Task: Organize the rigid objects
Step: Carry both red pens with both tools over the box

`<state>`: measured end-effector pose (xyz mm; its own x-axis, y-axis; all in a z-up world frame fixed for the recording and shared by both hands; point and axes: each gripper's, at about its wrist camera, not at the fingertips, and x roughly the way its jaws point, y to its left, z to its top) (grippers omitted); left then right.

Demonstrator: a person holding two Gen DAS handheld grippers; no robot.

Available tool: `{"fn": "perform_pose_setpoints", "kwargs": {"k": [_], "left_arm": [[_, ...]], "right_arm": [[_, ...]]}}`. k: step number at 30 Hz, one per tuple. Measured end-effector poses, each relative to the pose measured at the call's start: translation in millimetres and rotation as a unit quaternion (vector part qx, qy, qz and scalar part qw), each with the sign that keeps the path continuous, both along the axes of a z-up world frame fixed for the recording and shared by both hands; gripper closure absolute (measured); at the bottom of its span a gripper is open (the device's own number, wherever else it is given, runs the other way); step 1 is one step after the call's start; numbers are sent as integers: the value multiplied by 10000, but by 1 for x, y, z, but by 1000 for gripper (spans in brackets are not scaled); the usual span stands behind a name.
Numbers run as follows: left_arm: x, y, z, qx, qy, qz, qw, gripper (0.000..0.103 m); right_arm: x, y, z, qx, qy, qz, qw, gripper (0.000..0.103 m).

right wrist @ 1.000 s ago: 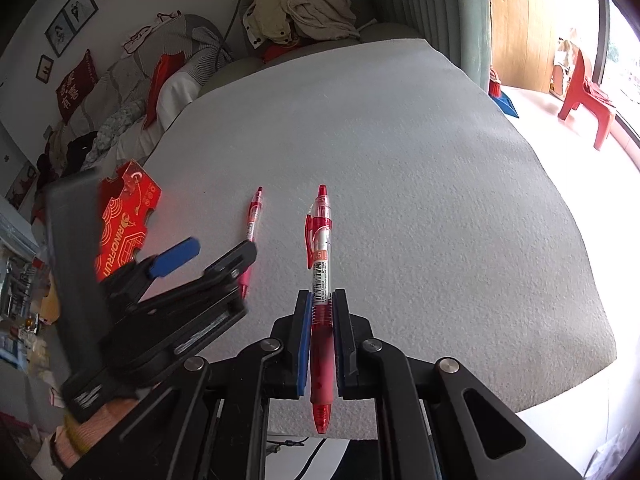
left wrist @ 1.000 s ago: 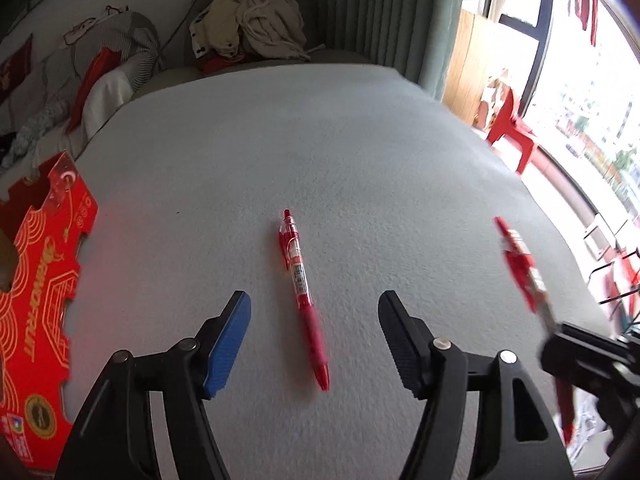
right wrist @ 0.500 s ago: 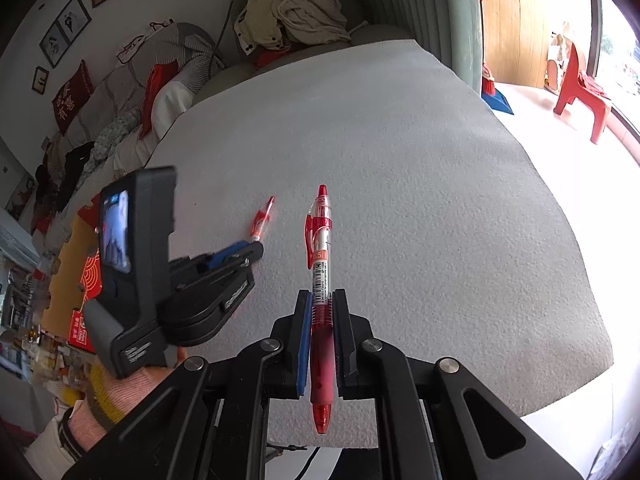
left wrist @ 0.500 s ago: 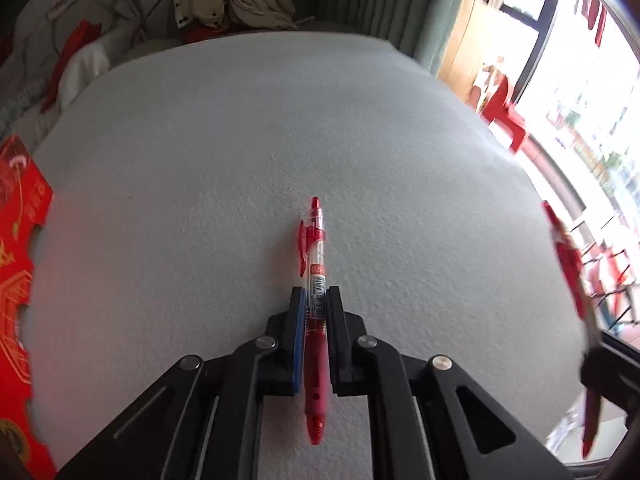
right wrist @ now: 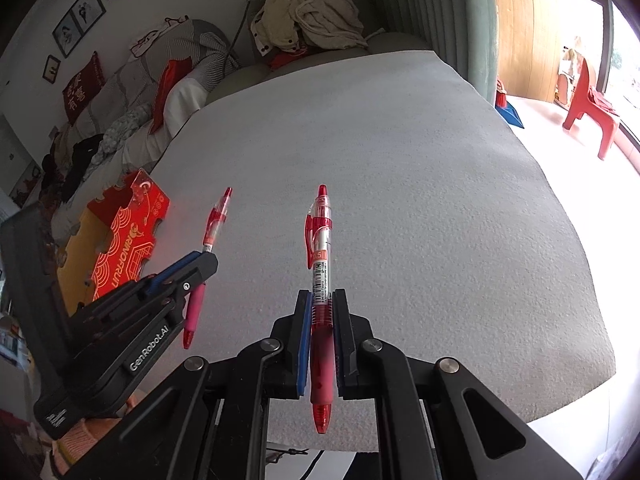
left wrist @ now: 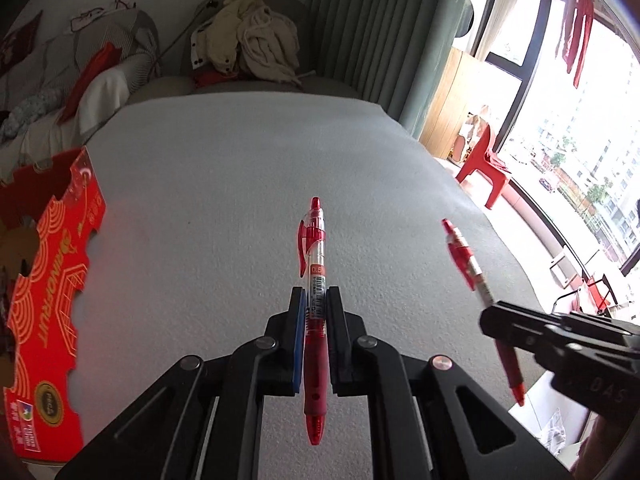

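My left gripper (left wrist: pixel 316 300) is shut on a red gel pen (left wrist: pixel 314 256) and holds it above the grey table (left wrist: pixel 240 184), cap end pointing away. That same pen and gripper show in the right wrist view (right wrist: pixel 216 228). My right gripper (right wrist: pixel 322 304) is shut on a second red gel pen (right wrist: pixel 320 240), also held above the table. The second pen appears in the left wrist view (left wrist: pixel 466 258), at the right, in the right gripper's black fingers (left wrist: pixel 520 324).
A red printed cardboard box (left wrist: pixel 48 280) stands open at the table's left edge, also in the right wrist view (right wrist: pixel 124 236). A sofa with piled clothes (left wrist: pixel 248 40) lies beyond the far edge. A red plastic chair (left wrist: pixel 484 164) stands on the floor to the right.
One second ago my left gripper was open around the pen lying on the table. It has shut on the pen and lifted it. The right gripper keeps holding its pen.
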<state>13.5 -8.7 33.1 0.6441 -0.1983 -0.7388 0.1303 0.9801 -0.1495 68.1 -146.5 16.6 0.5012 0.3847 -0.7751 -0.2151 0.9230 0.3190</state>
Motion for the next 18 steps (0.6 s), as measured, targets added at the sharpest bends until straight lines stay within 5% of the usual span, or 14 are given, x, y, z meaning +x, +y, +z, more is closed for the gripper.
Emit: {"fn": "perform_pose_setpoints", "kwargs": {"k": [18], "left_arm": [[-24, 42, 47, -114, -565, 246, 9980, 93]], "right_arm": [[-8, 54, 25, -152, -311, 388, 9986, 92]]}}
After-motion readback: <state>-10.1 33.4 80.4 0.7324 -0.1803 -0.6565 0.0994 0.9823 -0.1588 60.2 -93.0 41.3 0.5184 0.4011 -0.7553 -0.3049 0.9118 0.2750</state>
